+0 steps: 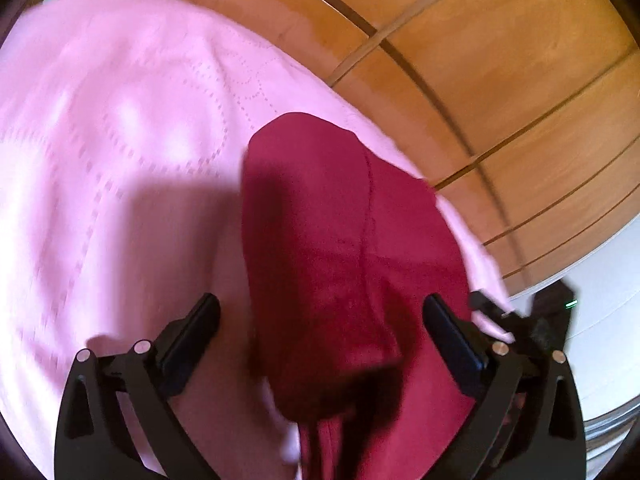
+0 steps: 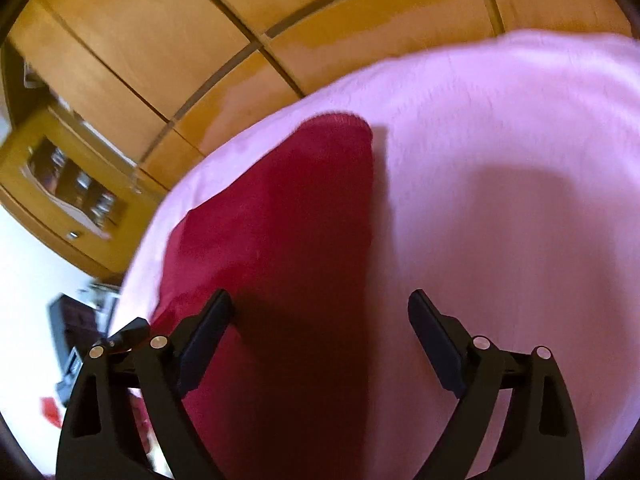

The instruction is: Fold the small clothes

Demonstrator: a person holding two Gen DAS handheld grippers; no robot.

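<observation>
Left gripper [image 1: 320, 316] spread wide, fingers [image 1: 200, 332] apart, nothing pinched. Dark red garment [image 1: 344, 240] lies between and ahead of fingers on pink blanket [image 1: 120, 140]; contact with cloth unclear. Right gripper [image 2: 320, 312] also spread wide, holding nothing. Red garment [image 2: 280, 220] sits under and ahead of its left finger [image 2: 208, 332]; right finger over bare blanket [image 2: 500, 200]. Wooden cabinet [image 2: 140, 40] beyond.

1. The left wrist view looks forward and down between the left gripper [image 1: 320, 320] fingers, close above the pink cover [image 1: 120, 128].
2. The right wrist view looks likewise past the right gripper [image 2: 320, 312].
3. Both views share the red garment [image 1: 340, 240] [image 2: 288, 220], the pink cover [image 2: 500, 180] and the wooden cabinets [image 1: 480, 60] [image 2: 160, 40] behind.
</observation>
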